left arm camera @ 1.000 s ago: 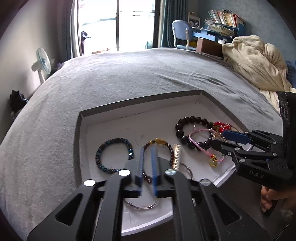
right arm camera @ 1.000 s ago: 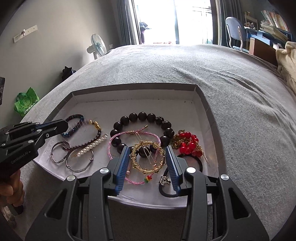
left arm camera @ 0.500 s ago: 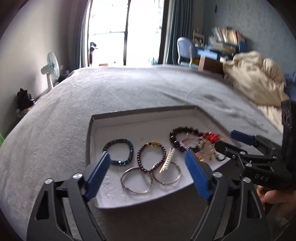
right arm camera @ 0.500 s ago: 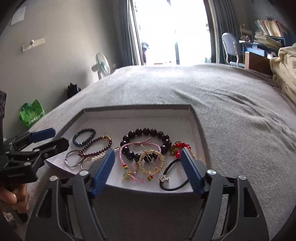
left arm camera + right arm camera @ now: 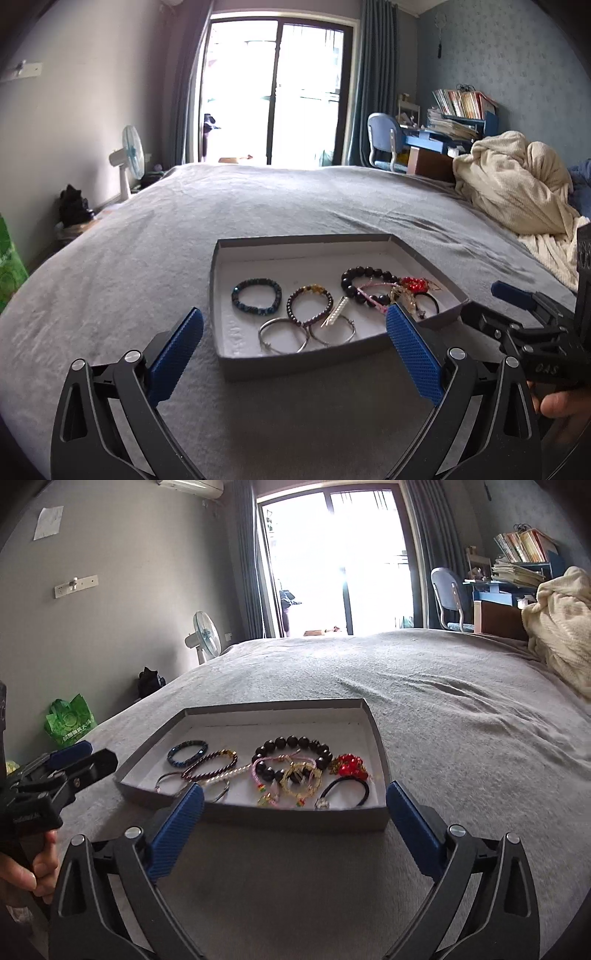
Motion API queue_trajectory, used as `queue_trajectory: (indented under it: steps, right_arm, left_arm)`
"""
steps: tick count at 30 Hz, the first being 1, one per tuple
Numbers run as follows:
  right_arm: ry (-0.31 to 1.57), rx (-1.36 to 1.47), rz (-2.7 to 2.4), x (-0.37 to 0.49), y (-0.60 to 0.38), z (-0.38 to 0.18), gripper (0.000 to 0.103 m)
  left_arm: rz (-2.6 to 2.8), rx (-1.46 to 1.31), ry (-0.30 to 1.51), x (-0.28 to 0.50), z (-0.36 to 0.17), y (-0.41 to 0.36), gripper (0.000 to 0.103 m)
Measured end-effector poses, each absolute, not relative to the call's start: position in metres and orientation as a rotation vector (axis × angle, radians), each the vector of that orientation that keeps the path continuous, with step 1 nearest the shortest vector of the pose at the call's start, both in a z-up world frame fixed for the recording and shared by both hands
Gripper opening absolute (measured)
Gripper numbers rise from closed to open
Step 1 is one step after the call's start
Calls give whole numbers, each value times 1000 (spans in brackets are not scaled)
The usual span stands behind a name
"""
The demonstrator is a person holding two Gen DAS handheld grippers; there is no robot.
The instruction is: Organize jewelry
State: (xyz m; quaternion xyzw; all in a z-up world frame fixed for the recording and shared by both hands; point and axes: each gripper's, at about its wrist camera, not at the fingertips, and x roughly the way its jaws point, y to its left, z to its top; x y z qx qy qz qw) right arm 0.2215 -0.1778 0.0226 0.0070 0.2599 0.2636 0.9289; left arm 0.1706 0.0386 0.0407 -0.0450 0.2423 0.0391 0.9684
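Observation:
A shallow grey box with a white floor lies on the bed and holds several bracelets. On the left lie a dark blue bead bracelet, a garnet one, two silver bangles and a pearl clip. On the right lie a black bead bracelet, a pink cord, a gold ring bracelet, red beads and a black hair tie. My left gripper and right gripper are both open and empty, in front of the box.
The grey bed cover stretches beyond the box. A cream blanket is heaped at the far right. A fan, a green bag, a chair and a cluttered desk stand around the bed.
Both grippers have opened wide and pulled back and up from over the box. The jewelry has stayed in the box.

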Motion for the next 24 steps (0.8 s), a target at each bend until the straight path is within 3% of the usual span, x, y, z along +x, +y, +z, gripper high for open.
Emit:
queue_trajectory:
  steps: [24]
  right_arm:
    - [491, -74, 495, 182, -169, 16, 98]
  left_arm:
    - [116, -54, 461, 146, 26, 30, 98]
